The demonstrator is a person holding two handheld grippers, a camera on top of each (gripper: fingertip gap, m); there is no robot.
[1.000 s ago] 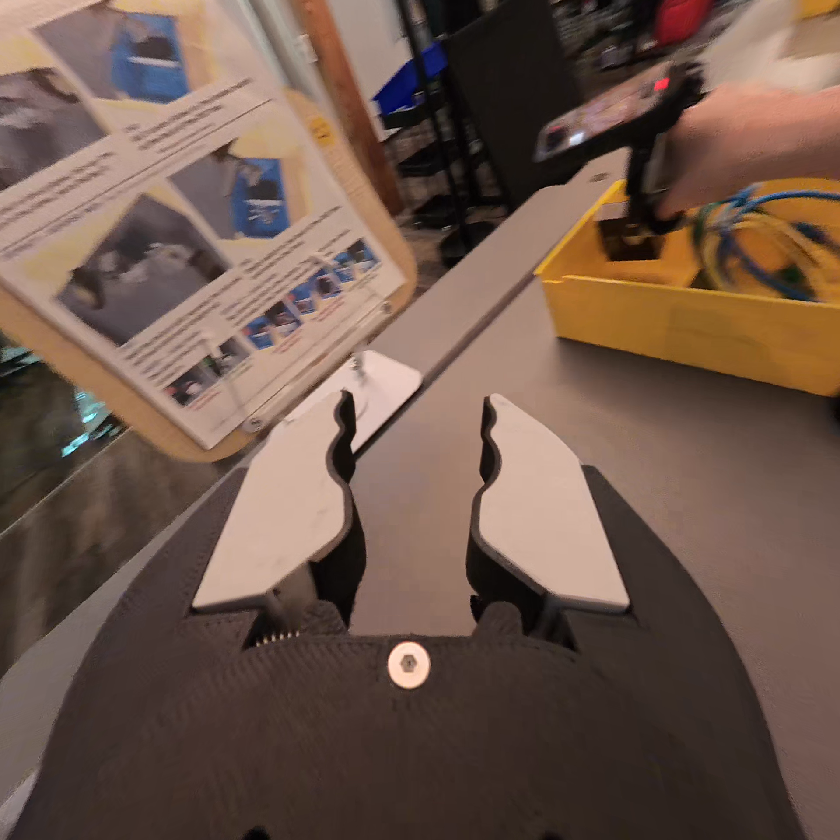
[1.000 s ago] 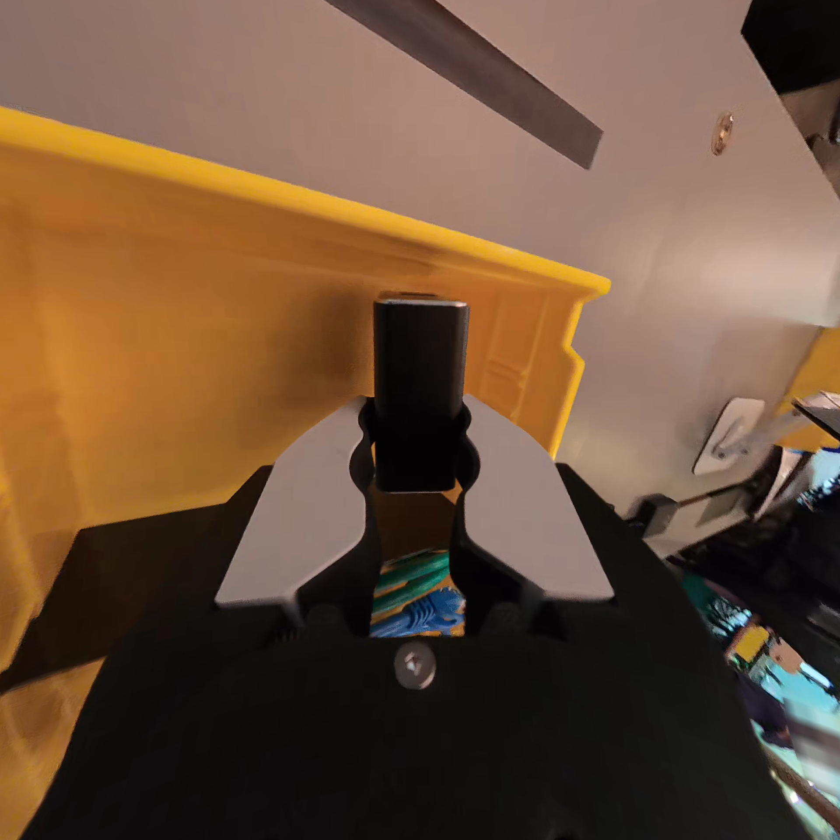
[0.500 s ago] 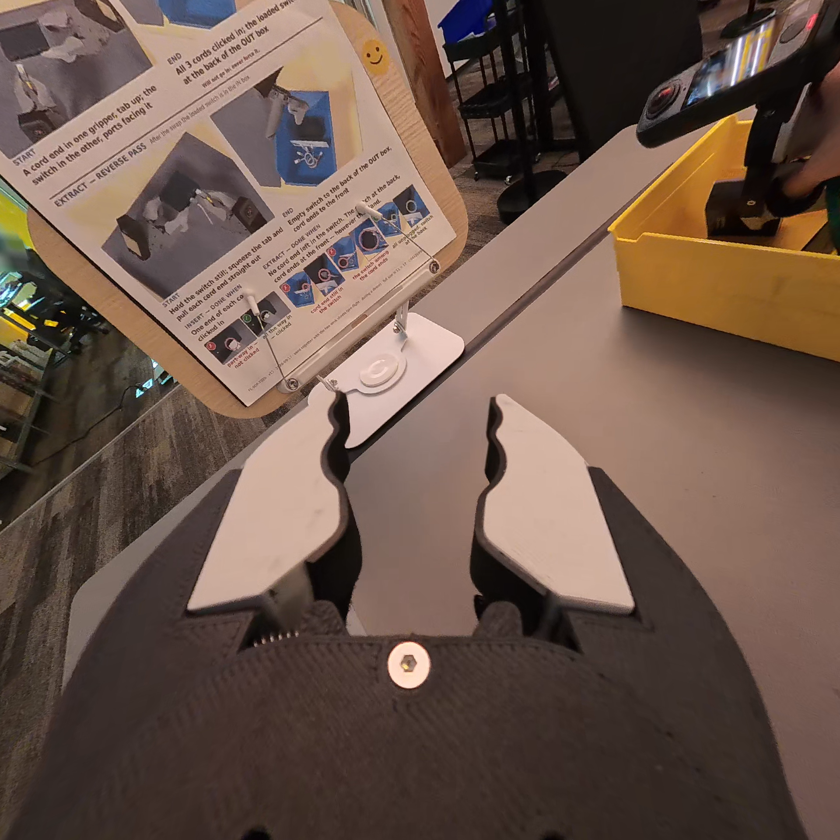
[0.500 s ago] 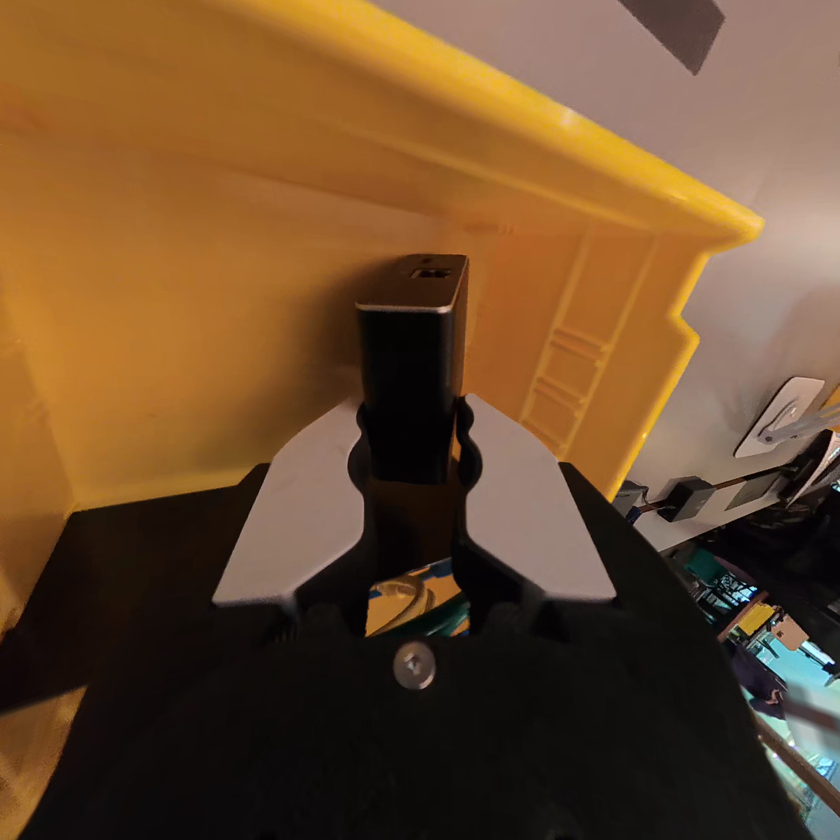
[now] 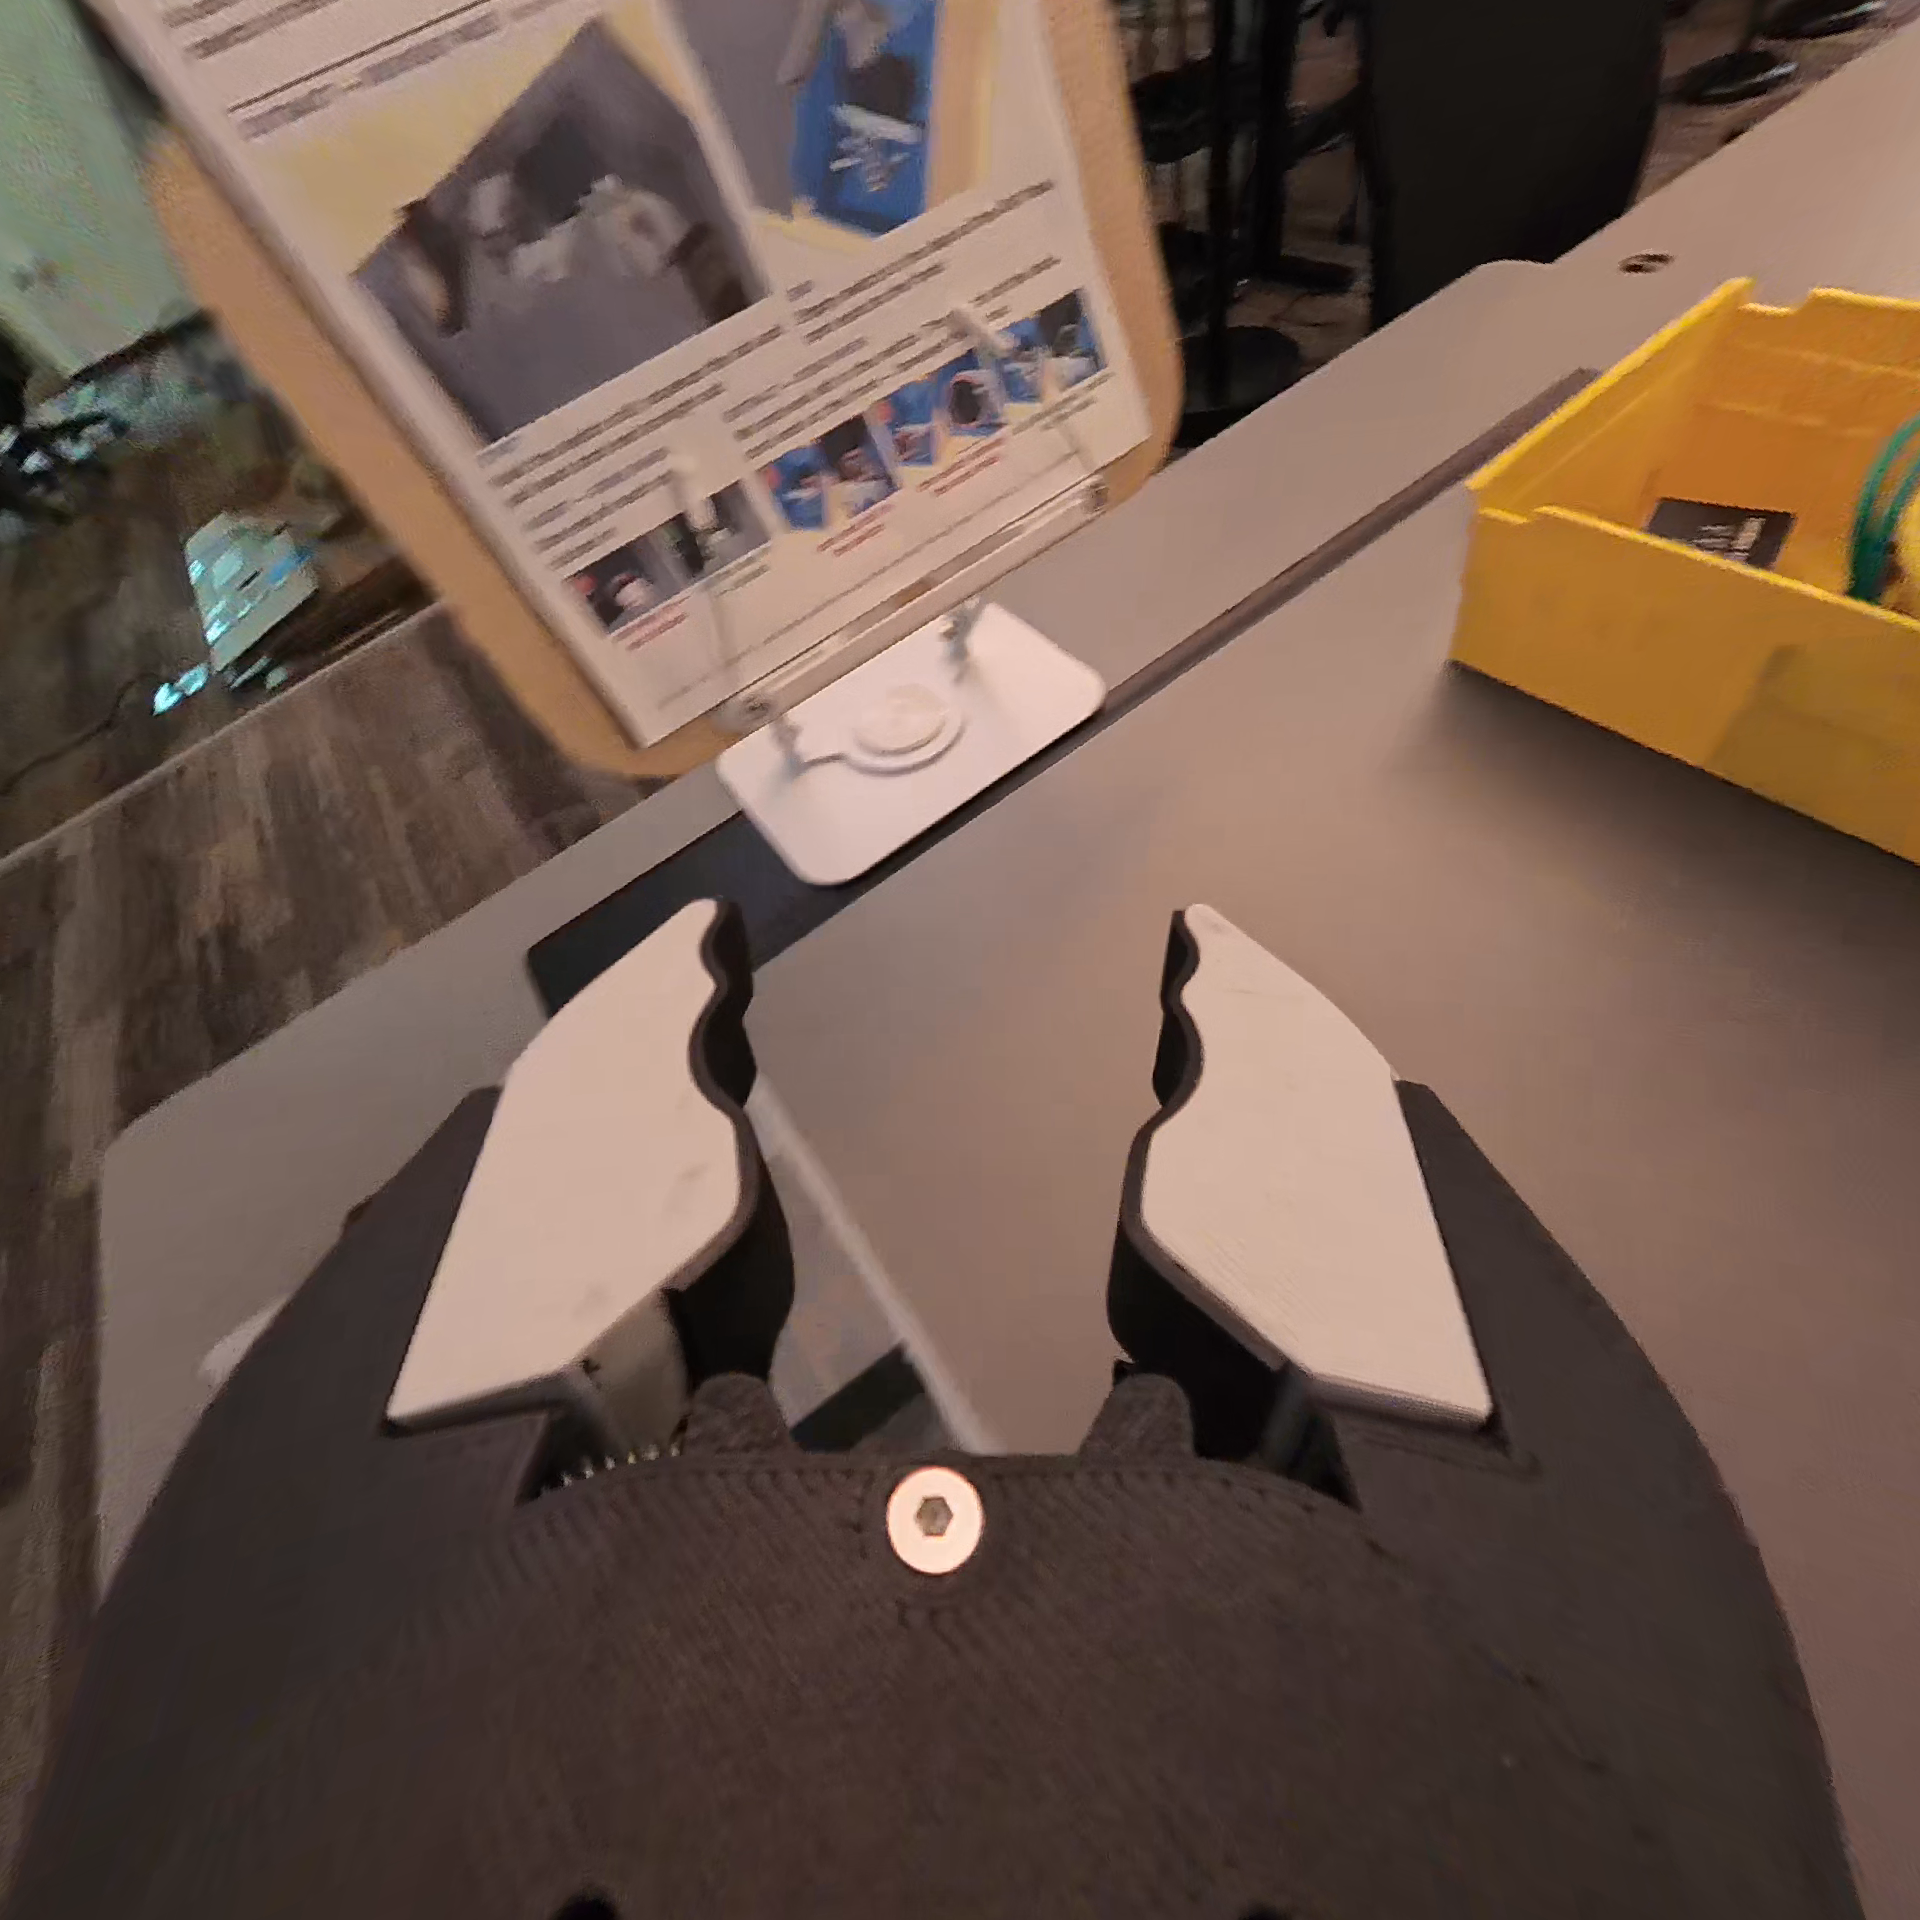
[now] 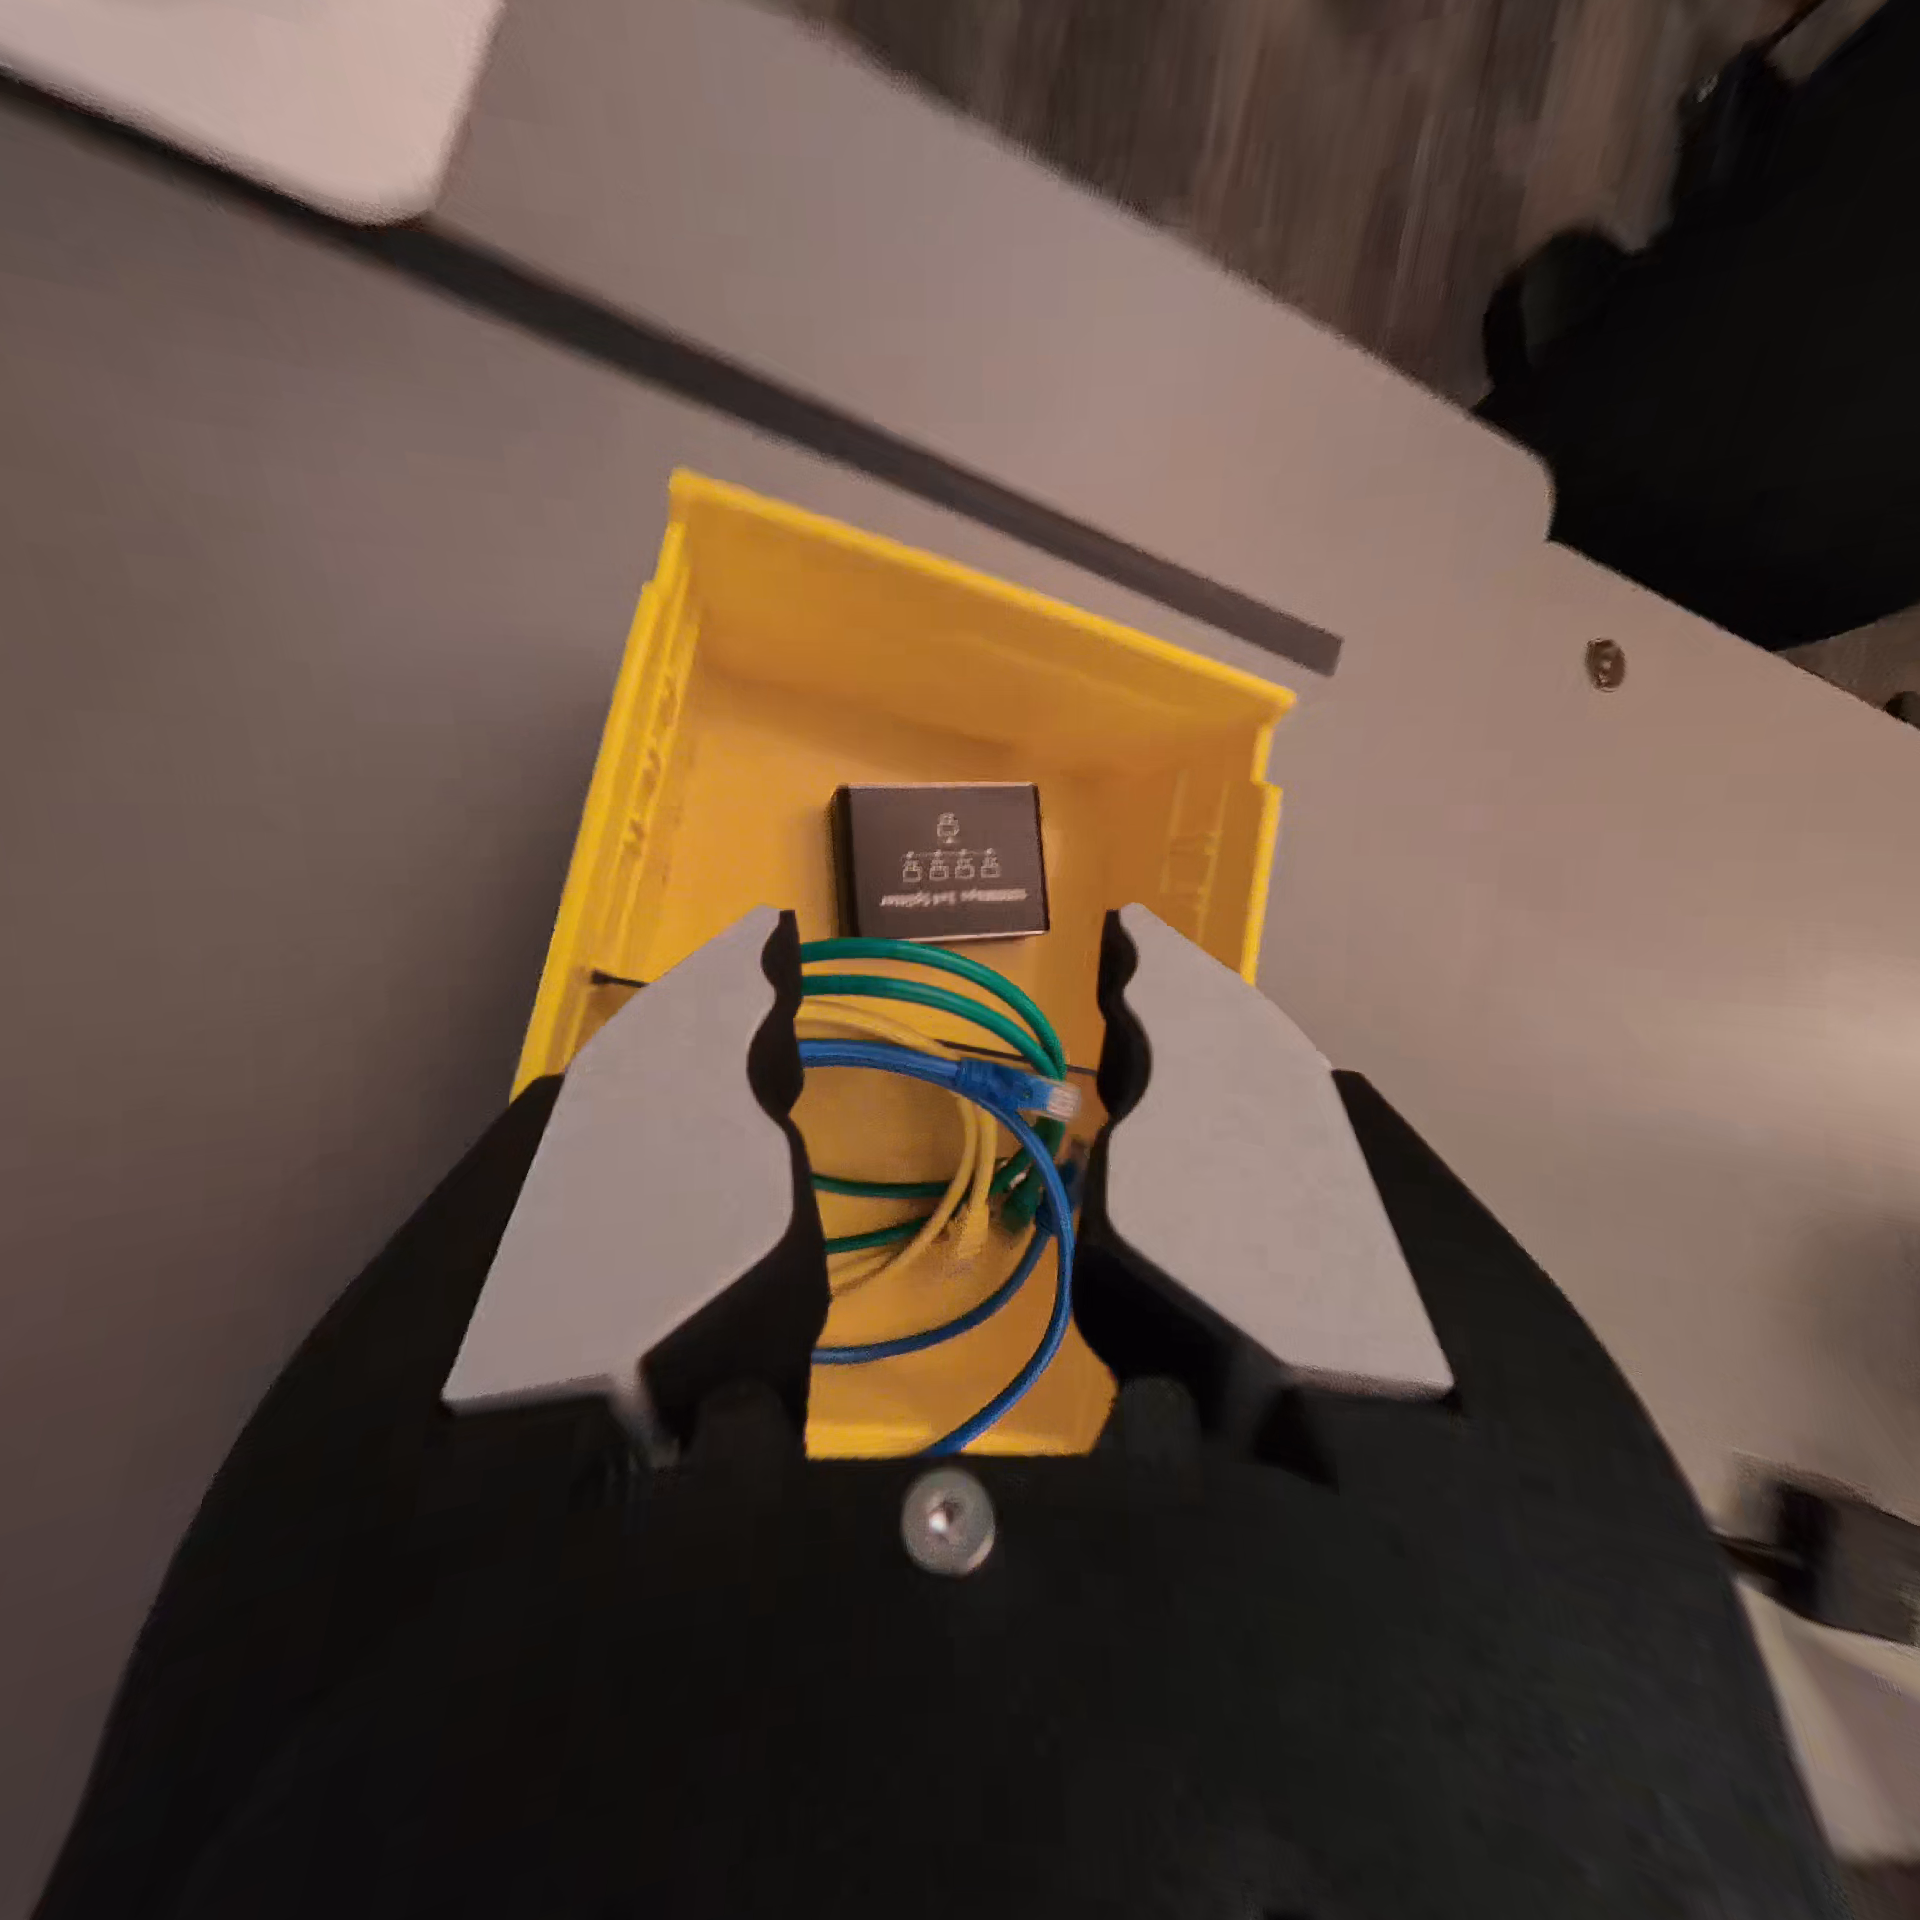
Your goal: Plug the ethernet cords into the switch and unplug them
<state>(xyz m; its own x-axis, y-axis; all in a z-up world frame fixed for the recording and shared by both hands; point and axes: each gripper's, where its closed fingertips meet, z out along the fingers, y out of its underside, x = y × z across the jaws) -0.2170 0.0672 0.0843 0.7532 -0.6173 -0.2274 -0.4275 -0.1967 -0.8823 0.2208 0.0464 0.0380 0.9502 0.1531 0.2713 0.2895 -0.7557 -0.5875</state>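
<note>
The black switch (image 6: 940, 860) lies flat at the far end of the yellow bin (image 6: 935, 665). Green (image 6: 935, 961), yellow (image 6: 971, 1153) and blue (image 6: 935, 1055) ethernet cords lie coiled in the bin just in front of it, unplugged. My right gripper (image 6: 945, 925) hangs above the bin, looking down, open and empty. My left gripper (image 5: 956, 925) is open wide and empty above the grey table, well left of the bin (image 5: 1662, 613), in which the switch (image 5: 1720, 532) also shows.
An instruction board (image 5: 665, 343) on a white stand base (image 5: 914, 748) stands at the table's far edge ahead of the left gripper. A dark seam (image 6: 831, 436) runs across the grey table (image 5: 1247, 935) beyond the bin. Floor lies past the left edge. The grippers' ends are close to 45 centimeters from one another. The right tips stand about 20 centimeters off the black switch (image 6: 940, 860).
My right gripper, shut on the upright switch inside the bin before, has opened, let it go and risen above the bin; the switch now lies flat. My left gripper has opened wider.
</note>
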